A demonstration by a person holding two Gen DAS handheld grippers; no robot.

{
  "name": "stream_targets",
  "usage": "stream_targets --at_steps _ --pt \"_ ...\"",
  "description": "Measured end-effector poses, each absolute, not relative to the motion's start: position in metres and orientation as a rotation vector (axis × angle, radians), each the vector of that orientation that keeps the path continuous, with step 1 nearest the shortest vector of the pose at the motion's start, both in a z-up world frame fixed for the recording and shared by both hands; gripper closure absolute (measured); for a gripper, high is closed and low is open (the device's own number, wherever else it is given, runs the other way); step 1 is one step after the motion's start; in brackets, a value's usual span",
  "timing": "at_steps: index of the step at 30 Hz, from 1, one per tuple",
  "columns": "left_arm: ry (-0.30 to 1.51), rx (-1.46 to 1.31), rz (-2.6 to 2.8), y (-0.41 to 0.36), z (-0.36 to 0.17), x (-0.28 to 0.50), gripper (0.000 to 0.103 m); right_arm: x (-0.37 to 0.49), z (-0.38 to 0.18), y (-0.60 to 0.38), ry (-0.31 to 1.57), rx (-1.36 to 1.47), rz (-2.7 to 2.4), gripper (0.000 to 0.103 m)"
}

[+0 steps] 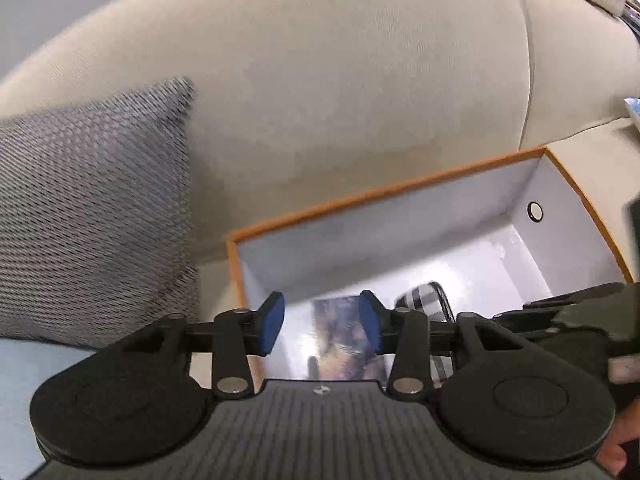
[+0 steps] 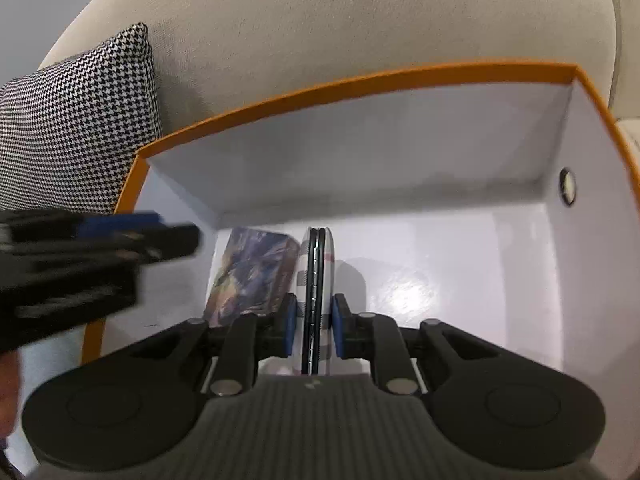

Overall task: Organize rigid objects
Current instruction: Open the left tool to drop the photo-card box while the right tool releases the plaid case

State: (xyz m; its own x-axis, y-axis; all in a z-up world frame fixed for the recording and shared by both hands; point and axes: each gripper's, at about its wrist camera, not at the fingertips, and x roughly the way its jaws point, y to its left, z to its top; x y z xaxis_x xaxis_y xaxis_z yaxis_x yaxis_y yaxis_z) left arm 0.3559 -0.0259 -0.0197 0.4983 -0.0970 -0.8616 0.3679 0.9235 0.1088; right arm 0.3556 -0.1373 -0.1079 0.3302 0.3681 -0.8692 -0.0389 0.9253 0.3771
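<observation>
A white box with an orange rim (image 1: 384, 190) (image 2: 360, 80) sits on a beige sofa. A flat case with a dark painted pattern (image 1: 344, 332) (image 2: 248, 272) lies on the box floor at the left. My left gripper (image 1: 322, 326) hovers above it, open, its blue pads clear of the case. That gripper shows as a blurred dark shape (image 2: 120, 240) in the right wrist view. Beside the painted case stands a thin plaid-patterned case (image 2: 316, 264) (image 1: 428, 300), upright on its edge. My right gripper (image 2: 314, 330) is shut on it, a pad on each side.
A black-and-white houndstooth cushion (image 1: 80, 200) (image 2: 80, 120) leans on the sofa back (image 1: 320, 80) left of the box. The box's right wall has a round eyelet (image 1: 535, 211) (image 2: 567, 186). The right half of the box floor (image 2: 440, 280) is bare.
</observation>
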Motion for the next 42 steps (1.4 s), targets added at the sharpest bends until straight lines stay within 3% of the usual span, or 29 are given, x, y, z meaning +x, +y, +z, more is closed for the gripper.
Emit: stream_targets --at_steps 5,10,22,26,37,41,42 --pt "1.082 0.294 -0.217 -0.002 -0.014 0.353 0.051 0.358 -0.114 -0.120 1.232 0.378 0.254 0.084" --pt "1.155 0.215 -0.244 0.013 -0.025 0.348 0.069 0.363 -0.117 -0.107 1.237 0.434 0.243 0.084" --pt "1.174 0.145 -0.236 0.020 -0.054 0.346 0.096 0.386 -0.116 -0.106 1.248 0.371 0.269 0.083" --pt "1.167 0.144 -0.225 0.019 -0.061 0.347 0.097 0.391 -0.119 -0.110 1.271 0.234 0.242 0.077" --pt "1.167 0.131 -0.213 0.016 -0.066 0.350 0.097 0.404 -0.130 -0.117 1.271 0.316 0.176 0.081" --pt "1.159 0.154 -0.226 0.018 -0.061 0.342 0.097 0.397 -0.121 -0.113 1.269 0.211 0.257 0.075" --pt "1.160 0.151 -0.226 0.018 -0.062 0.342 0.097 0.396 -0.119 -0.109 1.271 0.167 0.285 0.067"
